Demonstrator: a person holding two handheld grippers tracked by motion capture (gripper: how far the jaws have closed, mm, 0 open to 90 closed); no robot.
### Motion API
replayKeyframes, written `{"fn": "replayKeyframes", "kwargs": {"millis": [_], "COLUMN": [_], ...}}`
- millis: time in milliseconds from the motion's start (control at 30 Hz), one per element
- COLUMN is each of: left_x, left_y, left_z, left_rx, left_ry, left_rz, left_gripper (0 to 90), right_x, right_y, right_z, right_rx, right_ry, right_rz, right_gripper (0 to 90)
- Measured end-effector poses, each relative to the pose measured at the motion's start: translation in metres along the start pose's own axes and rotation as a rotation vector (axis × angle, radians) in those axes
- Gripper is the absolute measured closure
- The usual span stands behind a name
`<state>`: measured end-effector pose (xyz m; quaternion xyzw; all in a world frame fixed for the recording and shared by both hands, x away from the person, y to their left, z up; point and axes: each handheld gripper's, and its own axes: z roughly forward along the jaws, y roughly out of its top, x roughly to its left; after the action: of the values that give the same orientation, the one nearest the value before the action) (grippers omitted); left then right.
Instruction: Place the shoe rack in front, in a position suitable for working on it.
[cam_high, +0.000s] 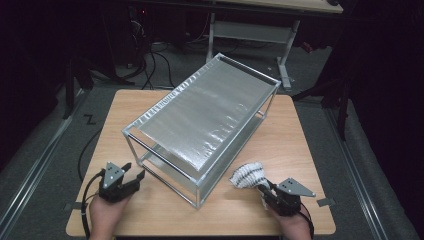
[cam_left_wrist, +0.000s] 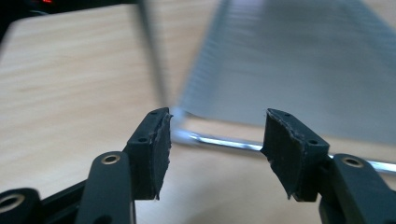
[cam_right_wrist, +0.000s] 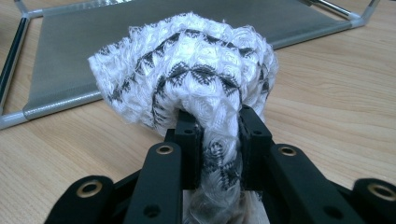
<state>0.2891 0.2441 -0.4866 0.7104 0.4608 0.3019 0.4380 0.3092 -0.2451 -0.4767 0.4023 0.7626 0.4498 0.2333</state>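
Right gripper view: right gripper (cam_right_wrist: 217, 128) pinches a nubbly white-and-black knitted cloth (cam_right_wrist: 187, 70); left gripper (cam_left_wrist: 215, 140) gapes empty beside the wire-framed mesh shelf (cam_high: 200, 115).

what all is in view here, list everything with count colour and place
shelf rack: one, silver metal frame with grey mesh tiers, set diagonally on the middle of the table
knitted cloth: one, white with black pattern, bunched up near the rack's near right corner, held off the tabletop
table: one, light wood, under everything
desk: one, white legs, on the floor behind the table
cables: several, black, on the grey floor at the back left
left tongs: one, black, jaws open and empty, at the rack's near left corner
right tongs: one, black, clamped on the knitted cloth
hands: two, at the near table edge
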Motion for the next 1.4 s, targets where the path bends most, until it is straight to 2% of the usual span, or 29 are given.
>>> {"fn": "replayKeyframes", "kwargs": {"millis": [67, 233, 433, 467, 533, 633, 700, 767, 833, 900, 967, 1000, 1033, 1100, 1167, 1267, 1333, 1400], "left_x": [-0.019, -0.061, -0.112, -0.118, -0.126, -0.134, -0.136, -0.139, -0.143, -0.148, -0.152, -0.155, -0.159, -0.161, -0.163, -0.164, -0.164, -0.163], "left_y": [-0.001, 0.000, 0.006, 0.007, 0.009, 0.012, 0.015, 0.019, 0.024, 0.028, 0.031, 0.032, 0.033, 0.034, 0.034, 0.032, 0.031, 0.030], "left_z": [-0.004, -0.008, -0.007, -0.007, -0.005, -0.001, 0.001, 0.003, 0.004, 0.006, 0.008, 0.008, 0.008, 0.008, 0.008, 0.008, 0.006, 0.005], "left_rx": [0.005, -0.035, -0.072, -0.073, -0.088, -0.104, -0.107, -0.129, -0.149, -0.157, -0.144, -0.147, -0.152, -0.154, -0.156, -0.157, -0.161, -0.164], "left_ry": [-0.034, -0.162, -0.284, -0.300, -0.336, -0.353, -0.377, -0.376, -0.395, -0.407, -0.427, -0.414, -0.397, -0.404, -0.399, -0.410, -0.411, -0.415], "left_rz": [0.037, 0.053, 0.122, 0.124, 0.100, 0.097, 0.092, 0.093, 0.097, 0.101, 0.102, 0.110, 0.131, 0.137, 0.147, 0.151, 0.154, 0.153], "left_gripper": [39.7, 35.6, 30.4, 30.4, 30.5, 31.9, 40.3, 41.8, 51.2, 54.7, 62.6, 65.9, 69.9, 79.8, 80.2, 80.3, 80.3, 80.3], "right_x": [0.000, -0.002, -0.004, -0.005, -0.006, -0.006, -0.005, -0.004, -0.003, 0.000, 0.003, 0.004, 0.005, 0.010, 0.016, 0.027, 0.039, 0.046], "right_y": [0.000, 0.001, 0.000, 0.000, -0.001, -0.001, -0.001, -0.001, 0.000, 0.002, 0.010, 0.015, 0.021, 0.036, 0.053, 0.068, 0.072, 0.069], "right_z": [0.001, 0.004, 0.004, 0.004, 0.003, 0.003, 0.004, 0.004, 0.005, 0.007, 0.014, 0.017, 0.022, 0.036, 0.059, 0.091, 0.116, 0.131], "right_rx": [0.001, 0.005, 0.008, 0.008, 0.007, 0.011, 0.013, 0.012, 0.010, -0.001, -0.009, -0.009, -0.011, -0.017, 0.011, 0.055, 0.100, 0.143], "right_ry": [-0.001, -0.005, -0.013, -0.014, -0.017, -0.016, -0.016, -0.016, -0.021, -0.029, -0.037, -0.038, -0.040, -0.044, -0.048, -0.038, -0.029, -0.019], "right_rz": [-0.001, -0.003, 0.006, 0.005, 0.005, 0.008, 0.007, -0.005, -0.011, -0.016, -0.033, -0.032, -0.037, -0.055, -0.076, -0.110, -0.149, -0.175], "right_gripper": [73.7, 73.7, 73.4, 73.4, 73.3, 73.5, 73.6, 73.7, 73.9, 74.0, 74.2, 74.3, 74.6, 75.0, 75.1, 75.2, 75.2, 75.1]}}
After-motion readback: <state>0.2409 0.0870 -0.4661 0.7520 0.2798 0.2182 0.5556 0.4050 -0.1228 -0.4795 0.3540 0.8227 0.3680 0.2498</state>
